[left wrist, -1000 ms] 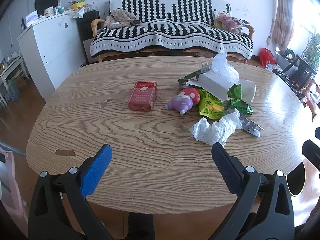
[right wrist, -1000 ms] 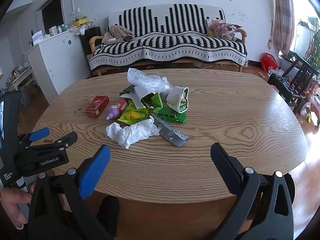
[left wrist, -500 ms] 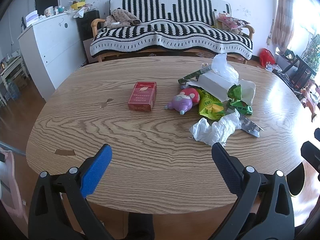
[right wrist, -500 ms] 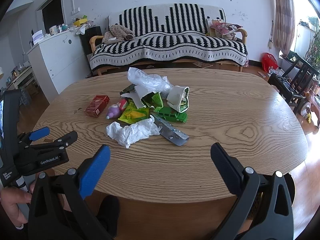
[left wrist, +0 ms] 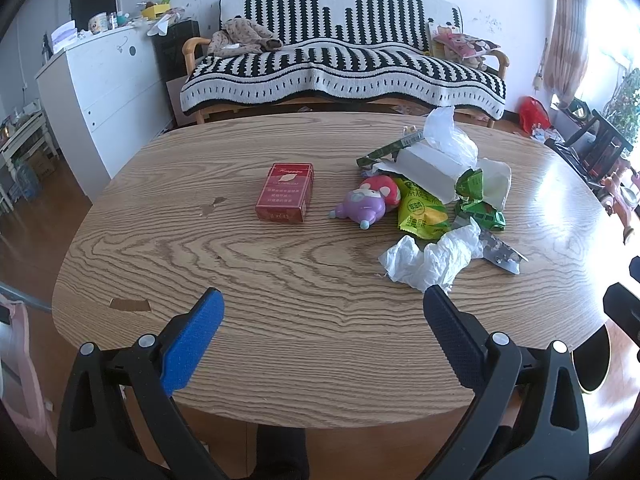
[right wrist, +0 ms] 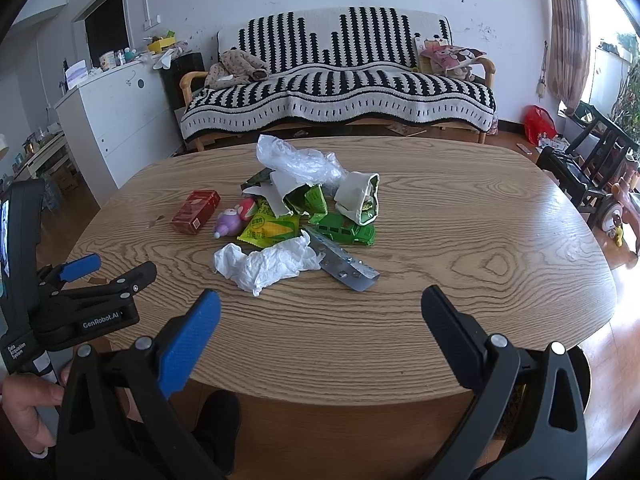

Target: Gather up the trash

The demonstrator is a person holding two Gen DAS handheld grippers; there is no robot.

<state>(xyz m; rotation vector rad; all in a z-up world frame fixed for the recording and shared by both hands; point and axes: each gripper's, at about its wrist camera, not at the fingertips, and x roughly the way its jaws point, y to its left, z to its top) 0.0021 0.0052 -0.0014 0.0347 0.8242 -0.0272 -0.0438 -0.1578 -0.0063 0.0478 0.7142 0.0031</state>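
Nearest the camera, the right gripper [right wrist: 320, 312] hovers level over the near edge of the oval wooden table [right wrist: 460, 240], jaws spread wide and empty. To its left, a bare hand [right wrist: 24, 412] grips the handle of the left gripper [left wrist: 322, 312], also level, spread wide and empty. Just ahead of the right gripper's blue finger lies a crumpled white tissue [right wrist: 268, 264], touching a silver blister pack [right wrist: 344, 266]. Beyond sit a yellow snack wrapper [right wrist: 270, 230], a green toy car [right wrist: 346, 230], a purple plastic toy [right wrist: 230, 220] and a red cigarette box [right wrist: 196, 212] farther left. Farthest, a clear plastic bag [right wrist: 298, 162] tops the pile.
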